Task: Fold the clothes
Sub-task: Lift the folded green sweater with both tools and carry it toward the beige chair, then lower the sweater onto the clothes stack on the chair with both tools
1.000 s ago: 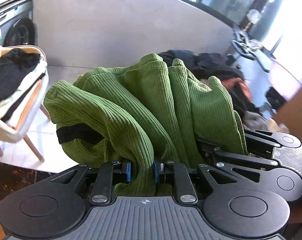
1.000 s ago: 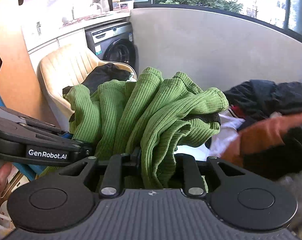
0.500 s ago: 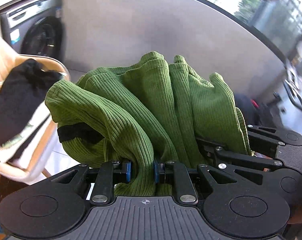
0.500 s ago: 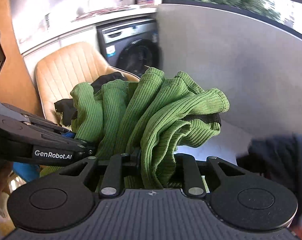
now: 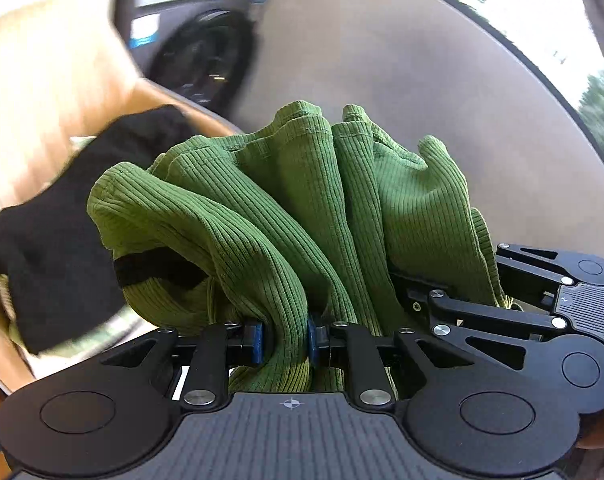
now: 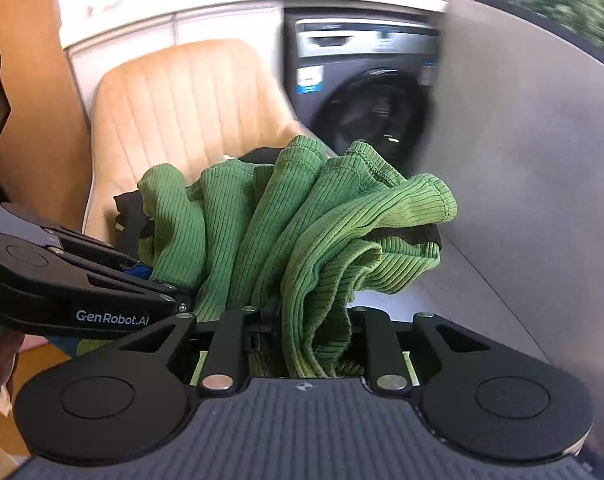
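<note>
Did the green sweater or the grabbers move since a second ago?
Both grippers swung to the left together, carrying the green sweater: the pile of dark and orange clothes slid out of view, and the tan chair and washing machine now fill the background. Nothing was let go. The left gripper and right gripper stay clamped on the bunched sweater, whose folds look the same.
</note>
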